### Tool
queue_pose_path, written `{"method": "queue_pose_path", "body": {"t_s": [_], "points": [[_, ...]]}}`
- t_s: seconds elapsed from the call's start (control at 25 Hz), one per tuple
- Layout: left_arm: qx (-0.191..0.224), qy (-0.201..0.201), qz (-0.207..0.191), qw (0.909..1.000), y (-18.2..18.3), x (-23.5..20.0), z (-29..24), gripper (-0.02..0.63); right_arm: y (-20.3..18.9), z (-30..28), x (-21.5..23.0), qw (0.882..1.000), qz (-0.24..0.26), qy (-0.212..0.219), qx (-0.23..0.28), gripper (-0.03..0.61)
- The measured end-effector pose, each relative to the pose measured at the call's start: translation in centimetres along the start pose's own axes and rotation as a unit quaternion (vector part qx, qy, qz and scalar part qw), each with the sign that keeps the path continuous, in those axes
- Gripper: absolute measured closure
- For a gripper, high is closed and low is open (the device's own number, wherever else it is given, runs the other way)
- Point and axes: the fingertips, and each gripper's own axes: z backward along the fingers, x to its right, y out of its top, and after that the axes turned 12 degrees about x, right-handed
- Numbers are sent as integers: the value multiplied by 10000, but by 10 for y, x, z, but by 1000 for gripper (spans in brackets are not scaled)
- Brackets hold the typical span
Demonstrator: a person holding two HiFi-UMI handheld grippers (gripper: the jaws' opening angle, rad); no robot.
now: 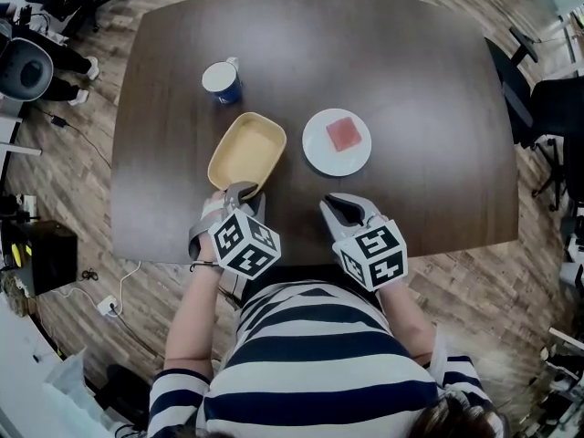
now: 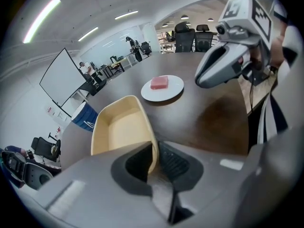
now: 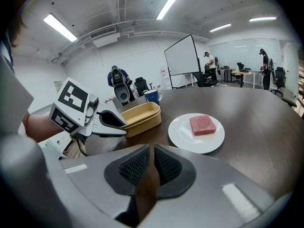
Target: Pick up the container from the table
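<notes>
1. Gripping the near end of the container [image 1: 246,149], the left gripper [image 2: 155,156] has its jaws closed on the thin cream wall, one pad inside the rim and one outside.
2. The container is a shallow, empty, cream-coloured dish lying left of centre in the head view on the dark table [image 1: 420,80]. Its length runs up and slightly right from the gripper. Whether its near end is off the tabletop cannot be told.
3. The right gripper [image 3: 151,161] hangs over the table's near edge, lower right of centre in the head view. Its jaws are drawn together on nothing, with only a sliver of tabletop showing between the pads.
4. A white plate [image 1: 315,158] sits just right of the container, close but apart from it, and a pink block [image 1: 346,133] lies on it.
5. A blue cup [image 1: 222,80] stands up and left of the container's far end, near it and not touching.
6. Neither the plate nor the cup lies between the left gripper and the container.
7. Black office chairs [image 1: 27,62] stand on the wooden floor [image 1: 55,172] at the upper left, and a whiteboard [image 3: 183,56] stands upper centre in the right gripper view.
8. The person's striped shirt [image 1: 319,354] fills the bottom of the head view.
</notes>
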Motion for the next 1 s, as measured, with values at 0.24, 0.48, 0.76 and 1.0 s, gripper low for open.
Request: {"method": "queue_pose_path", "body": {"t_s": [0.24, 0.48, 0.76, 1.0], "points": [[178, 111, 136, 9997, 6, 2, 17, 614, 7, 7, -4, 9999, 68, 80, 84, 552], [354, 127, 129, 9992, 12, 9, 42, 614, 11, 13, -9, 9997, 133, 104, 153, 554], [569, 257, 244, 9977, 20, 5, 67, 614, 26, 24, -16, 9992, 112, 154, 363, 560], [696, 227, 255, 9970, 31, 5, 88, 614, 48, 35, -26, 9974, 74, 269, 661, 571]]}}
